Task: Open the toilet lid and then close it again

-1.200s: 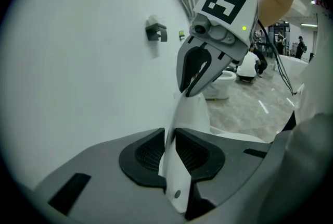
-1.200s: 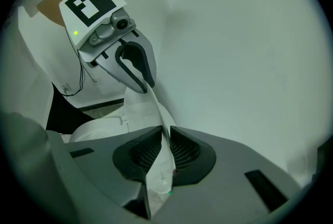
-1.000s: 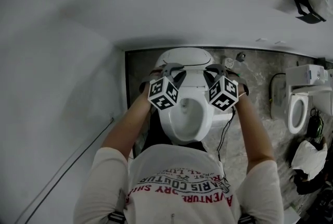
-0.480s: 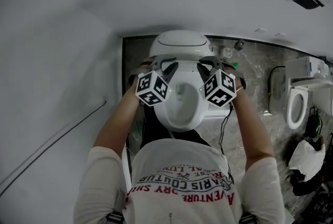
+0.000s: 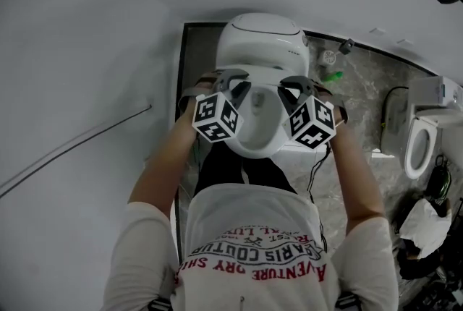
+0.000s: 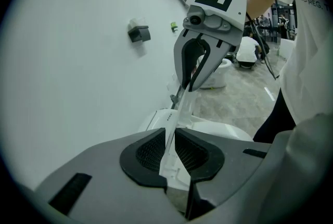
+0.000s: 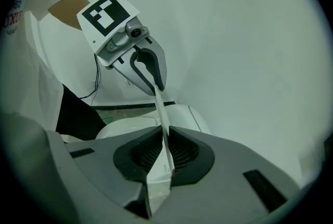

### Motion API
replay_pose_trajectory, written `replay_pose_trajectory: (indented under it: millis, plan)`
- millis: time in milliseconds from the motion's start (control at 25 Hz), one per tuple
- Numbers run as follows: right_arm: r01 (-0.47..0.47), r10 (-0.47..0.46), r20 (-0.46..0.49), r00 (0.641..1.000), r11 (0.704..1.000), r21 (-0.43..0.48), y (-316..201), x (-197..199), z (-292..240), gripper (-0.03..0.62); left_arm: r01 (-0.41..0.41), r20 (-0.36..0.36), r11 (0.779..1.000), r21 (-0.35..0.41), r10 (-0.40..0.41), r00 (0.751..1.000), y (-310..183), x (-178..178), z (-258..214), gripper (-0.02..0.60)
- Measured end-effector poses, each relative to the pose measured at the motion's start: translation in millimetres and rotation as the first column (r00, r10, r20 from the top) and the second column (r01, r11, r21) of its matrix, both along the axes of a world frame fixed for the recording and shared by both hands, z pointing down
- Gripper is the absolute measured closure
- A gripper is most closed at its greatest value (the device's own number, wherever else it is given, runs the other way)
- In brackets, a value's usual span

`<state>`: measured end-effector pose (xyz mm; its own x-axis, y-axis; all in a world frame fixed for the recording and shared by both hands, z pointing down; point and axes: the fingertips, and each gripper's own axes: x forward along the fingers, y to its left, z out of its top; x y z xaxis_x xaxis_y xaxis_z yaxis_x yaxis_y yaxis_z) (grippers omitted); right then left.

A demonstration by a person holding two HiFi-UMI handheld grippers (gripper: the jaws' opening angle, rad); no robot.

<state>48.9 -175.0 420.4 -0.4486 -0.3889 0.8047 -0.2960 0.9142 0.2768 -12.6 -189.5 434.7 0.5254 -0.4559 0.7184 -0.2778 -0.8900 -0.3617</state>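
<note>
On both sides of the toilet lid (image 5: 258, 130), your left gripper (image 5: 230, 79) and right gripper (image 5: 292, 85) bite down. Both pairs of jaws sit nearly closed, pinching its thin edge.

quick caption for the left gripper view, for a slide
Left gripper clamps the thin edge of the white toilet lid, with the right gripper gripping the same lid opposite.

The toilet lid (image 5: 255, 130) is smooth, glossy white plastic, the left claw (image 6: 174, 137) matt grey plastic with ribbed black pads (image 6: 151, 152), the wall (image 5: 87, 49) smooth matt white, the floor (image 5: 362, 103) mottled grey stone, the shirt (image 5: 253, 230) printed cloth.
</note>
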Motion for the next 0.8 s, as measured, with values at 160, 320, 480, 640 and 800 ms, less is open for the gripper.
replay_pose_trajectory:
  millis: [160, 320, 480, 640, 800]
  plan:
    - [-0.001, 0.001, 0.001, 1.0, 1.0, -0.02, 23.6, -3.1, 8.0, 0.563, -0.008, 0.006, 1.0, -0.009, 0.008, 1.0, 24.1, -3.0, 8.3, 0.518]
    - [-0.026, 0.027, 0.003, 1.0, 0.999, -0.032, 45.6, -5.3, 15.4, 0.562, -0.025, -0.007, 1.0, -0.017, 0.025, 1.0, 46.1, -5.3, 15.2, 0.518]
    - [-0.042, 0.041, -0.018, 0.999, 0.998, -0.038, 72.5, -9.3, 29.7, 0.562, -0.052, -0.008, 0.998, -0.019, 0.052, 0.999, 73.9, -9.0, 28.6, 0.517]
    - [-0.055, 0.055, -0.07, 0.996, 0.998, -0.009, 101.3, -12.4, 49.3, 0.562, -0.062, -0.037, 0.998, -0.026, 0.061, 0.997, 102.3, -12.0, 47.1, 0.508]
    - [-0.065, 0.07, -0.121, 0.99, 0.997, 0.043, 129.6, -17.3, 66.4, 0.562, -0.088, -0.043, 0.996, -0.001, 0.088, 0.995, 130.6, -16.7, 62.9, 0.503]
